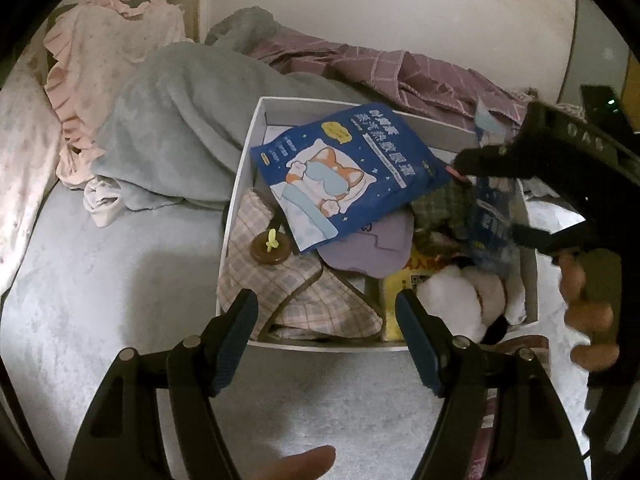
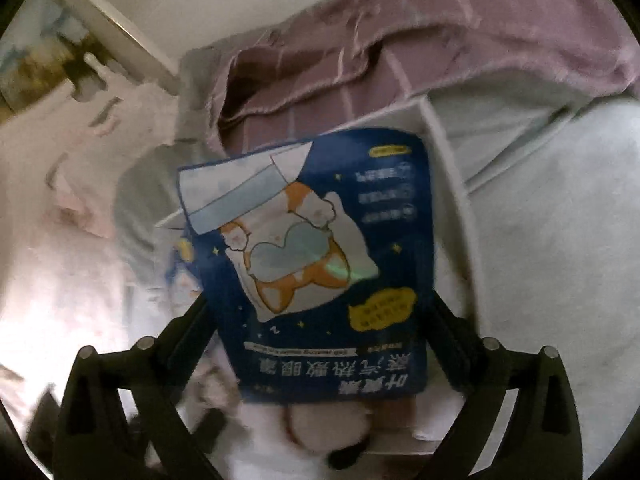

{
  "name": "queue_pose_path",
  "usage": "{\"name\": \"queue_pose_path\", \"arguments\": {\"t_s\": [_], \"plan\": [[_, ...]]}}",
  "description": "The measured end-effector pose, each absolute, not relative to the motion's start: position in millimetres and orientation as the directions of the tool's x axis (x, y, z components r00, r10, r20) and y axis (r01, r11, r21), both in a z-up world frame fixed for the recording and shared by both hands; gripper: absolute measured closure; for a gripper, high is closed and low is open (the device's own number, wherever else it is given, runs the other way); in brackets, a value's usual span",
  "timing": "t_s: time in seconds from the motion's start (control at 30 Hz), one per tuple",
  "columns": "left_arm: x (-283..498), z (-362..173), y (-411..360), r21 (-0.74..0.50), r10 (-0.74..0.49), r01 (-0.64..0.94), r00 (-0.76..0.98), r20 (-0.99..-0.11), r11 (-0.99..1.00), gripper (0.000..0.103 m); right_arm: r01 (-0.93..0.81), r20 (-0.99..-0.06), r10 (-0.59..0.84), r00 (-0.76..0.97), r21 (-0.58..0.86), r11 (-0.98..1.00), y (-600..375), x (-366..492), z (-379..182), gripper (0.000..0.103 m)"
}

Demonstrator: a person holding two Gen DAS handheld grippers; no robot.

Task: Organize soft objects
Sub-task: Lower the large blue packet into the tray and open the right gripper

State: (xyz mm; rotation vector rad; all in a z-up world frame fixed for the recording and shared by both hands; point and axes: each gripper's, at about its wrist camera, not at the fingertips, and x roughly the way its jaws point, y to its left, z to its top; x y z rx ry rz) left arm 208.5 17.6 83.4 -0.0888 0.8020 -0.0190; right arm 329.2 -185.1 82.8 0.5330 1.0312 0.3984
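A white box (image 1: 240, 184) stands on the bed, filled with soft items. On top lies a blue eye-mask packet (image 1: 352, 168) with a cartoon dog. Below it are a plaid cloth with a brown button (image 1: 272, 276), a purple pad (image 1: 372, 244), a yellow packet (image 1: 394, 292) and a white plush (image 1: 456, 300). My left gripper (image 1: 325, 300) hangs open over the box's near edge, holding nothing. At the box's right side my right gripper (image 1: 486, 200) is open. In the right wrist view the packet (image 2: 320, 260) lies loose between its wide-spread fingers (image 2: 318, 320).
A grey-blue blanket (image 1: 172, 120) is heaped left of the box, purple checked fabric (image 1: 400, 72) behind it, and a pink ruffled pillow (image 1: 100, 60) at far left. A white headboard (image 1: 360, 0) rises at the back. A hand (image 1: 588, 300) holds the right gripper.
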Motion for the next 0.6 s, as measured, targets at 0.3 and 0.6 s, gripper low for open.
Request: {"name": "queue_pose_path", "arguments": {"t_s": [0.3,0.6], "plan": [[207.5,86.2,20.0,-0.092,-0.05,-0.021,0.704,-0.708,0.996,0.031,-0.068,-0.622,0.455,0.637,0.543,0.837,-193.7,326.8,110.5,0.0],[194.7,95.3,11.2,-0.038,-0.024,-0.004,0.703,-0.711,0.999,0.031,-0.093,-0.63,0.208,0.749,0.211,0.973,-178.6,231.4,131.6,0.0]]}}
